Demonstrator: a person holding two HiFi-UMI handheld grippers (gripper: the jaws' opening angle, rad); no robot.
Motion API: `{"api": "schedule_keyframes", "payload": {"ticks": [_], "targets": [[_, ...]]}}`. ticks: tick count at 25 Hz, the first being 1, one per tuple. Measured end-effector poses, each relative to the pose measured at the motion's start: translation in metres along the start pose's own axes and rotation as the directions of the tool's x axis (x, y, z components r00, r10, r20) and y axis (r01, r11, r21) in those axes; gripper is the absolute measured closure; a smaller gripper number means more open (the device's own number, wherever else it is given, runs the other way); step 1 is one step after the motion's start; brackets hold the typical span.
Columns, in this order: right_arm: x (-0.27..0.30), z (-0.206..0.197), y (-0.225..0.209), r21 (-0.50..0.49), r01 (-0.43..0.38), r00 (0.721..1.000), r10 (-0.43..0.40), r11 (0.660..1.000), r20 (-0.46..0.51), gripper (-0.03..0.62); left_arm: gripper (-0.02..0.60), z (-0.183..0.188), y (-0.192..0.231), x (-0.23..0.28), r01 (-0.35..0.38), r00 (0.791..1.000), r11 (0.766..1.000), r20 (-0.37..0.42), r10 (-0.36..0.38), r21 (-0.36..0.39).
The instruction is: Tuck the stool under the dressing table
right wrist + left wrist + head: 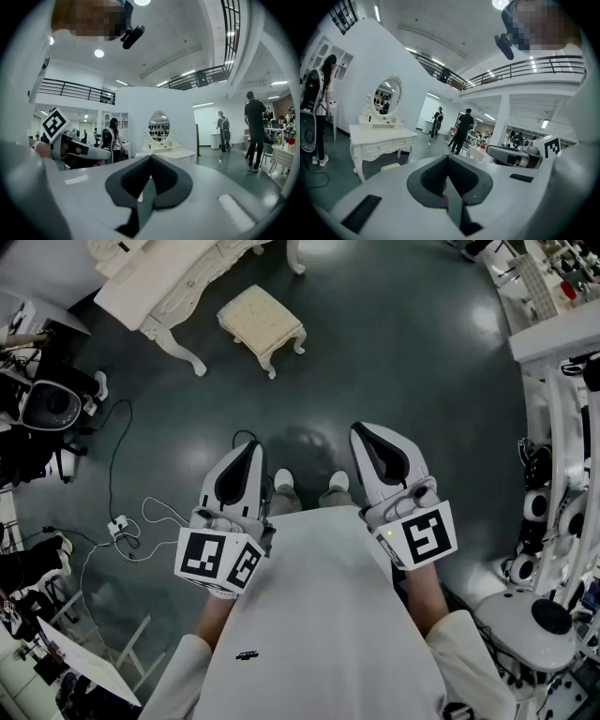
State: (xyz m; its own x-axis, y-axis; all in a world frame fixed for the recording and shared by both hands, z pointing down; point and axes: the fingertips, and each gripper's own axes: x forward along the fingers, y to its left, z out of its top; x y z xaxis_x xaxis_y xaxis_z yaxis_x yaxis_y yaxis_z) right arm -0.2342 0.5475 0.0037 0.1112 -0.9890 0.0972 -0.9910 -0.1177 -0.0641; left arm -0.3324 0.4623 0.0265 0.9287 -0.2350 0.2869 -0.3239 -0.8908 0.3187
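Head view: I hold my left gripper (pixel 249 451) and right gripper (pixel 367 435) side by side in front of my chest, apart from each other, over the dark floor (pixel 403 362). The cream stool (pixel 262 322) stands in the open just beside the white dressing table (pixel 159 287), not under it and well ahead of both grippers.

Left gripper view: my fingers are pressed together with nothing between them. The table's oval mirror (pixel 387 96) is at left, and a corner of the stool shows low by the table. Two people (pixel 464 127) stand further back.

Right gripper view: my fingers are pressed together and hold nothing. The table and mirror sit beyond the tips.
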Motion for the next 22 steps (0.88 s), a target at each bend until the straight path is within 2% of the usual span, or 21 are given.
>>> {"api": "schedule_keyframes", "payload": {"ticks": [3,7,13,17,22], "targets": [[-0.016,0.000,-0.014,0.003,-0.009,1.000,0.009,1.000,0.000,0.594,0.572,-0.003,-0.024,0.006,-0.002,1.000,1.000,-0.005,0.002,0.004],[-0.038,-0.003,-0.040,0.044,0.020,1.000,-0.020,0.999,0.007,0.594,0.572,-0.012,-0.047,0.023,-0.015,0.999,1.000,-0.035,0.015,0.001],[-0.071,-0.018,-0.075,0.089,0.032,0.999,-0.034,0.996,0.016,0.594,0.572,-0.020,-0.091,0.046,0.012,0.999,1.000,-0.045,-0.011,0.005],[-0.080,-0.020,-0.088,0.128,-0.062,0.998,0.058,0.990,0.032,0.594,0.572,-0.020,-0.102,0.049,-0.050,0.998,0.999,-0.029,0.050,-0.006],[-0.080,-0.025,-0.109,0.078,-0.076,0.997,0.073,0.994,0.040,0.592,0.572,-0.030,-0.100,0.039,-0.143,0.990,0.988,-0.013,0.143,-0.051]]}}
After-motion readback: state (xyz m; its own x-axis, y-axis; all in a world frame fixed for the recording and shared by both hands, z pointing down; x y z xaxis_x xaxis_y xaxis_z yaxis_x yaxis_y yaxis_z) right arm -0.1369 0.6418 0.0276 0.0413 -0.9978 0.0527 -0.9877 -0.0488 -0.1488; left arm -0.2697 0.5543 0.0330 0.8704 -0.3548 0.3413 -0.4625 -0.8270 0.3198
